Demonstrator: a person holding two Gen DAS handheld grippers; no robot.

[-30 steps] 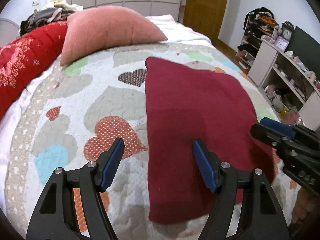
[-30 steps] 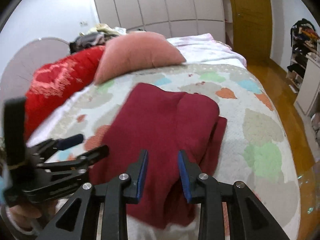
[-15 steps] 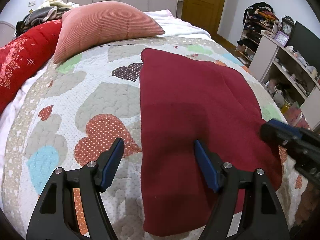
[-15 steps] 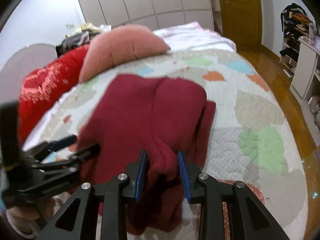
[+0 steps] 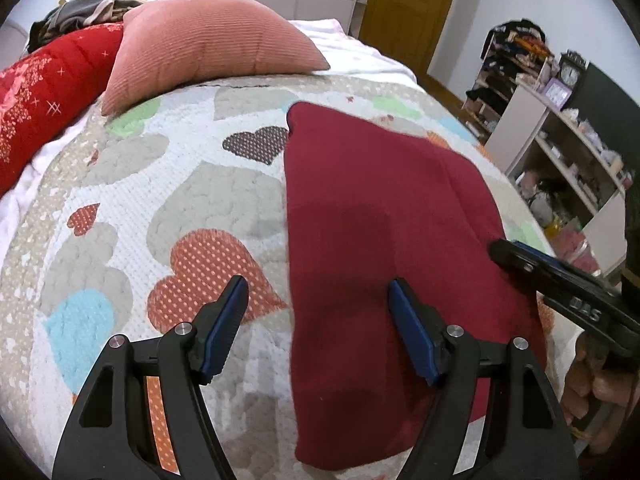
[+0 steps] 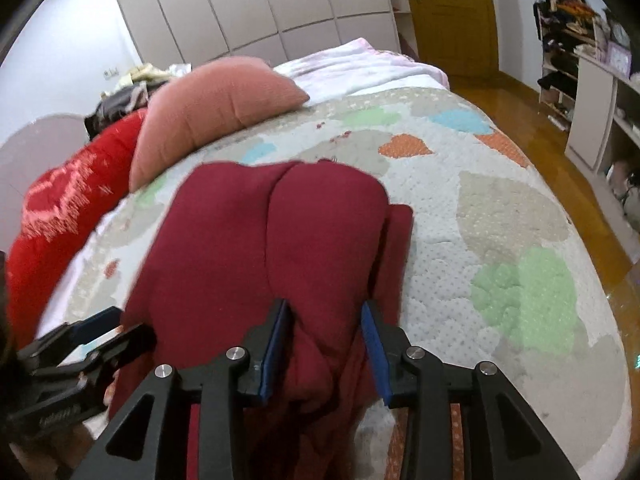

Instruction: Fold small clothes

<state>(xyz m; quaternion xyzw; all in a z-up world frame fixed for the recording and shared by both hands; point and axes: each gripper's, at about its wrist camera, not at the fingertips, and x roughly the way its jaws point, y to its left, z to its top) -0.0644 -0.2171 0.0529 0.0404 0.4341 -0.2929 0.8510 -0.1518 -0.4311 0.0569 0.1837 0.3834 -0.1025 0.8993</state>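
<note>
The left tool (image 5: 318, 326) stands wide open and holds nothing, over the left edge of the dark red garment (image 5: 380, 220) lying folded on the bed quilt (image 5: 120, 208). The right tool (image 6: 326, 346) is opening, with a fold of the garment between its pads.

Right gripper (image 5: 520, 258) cut off at right edge of left wrist view. Near hem of maroon garment (image 6: 280, 248) hidden behind gripper arms, lower frame. Shelf (image 5: 568, 148) items too small to identify.

Even indoor light, strong fisheye bending, dark corners, slight motion blur.
</note>
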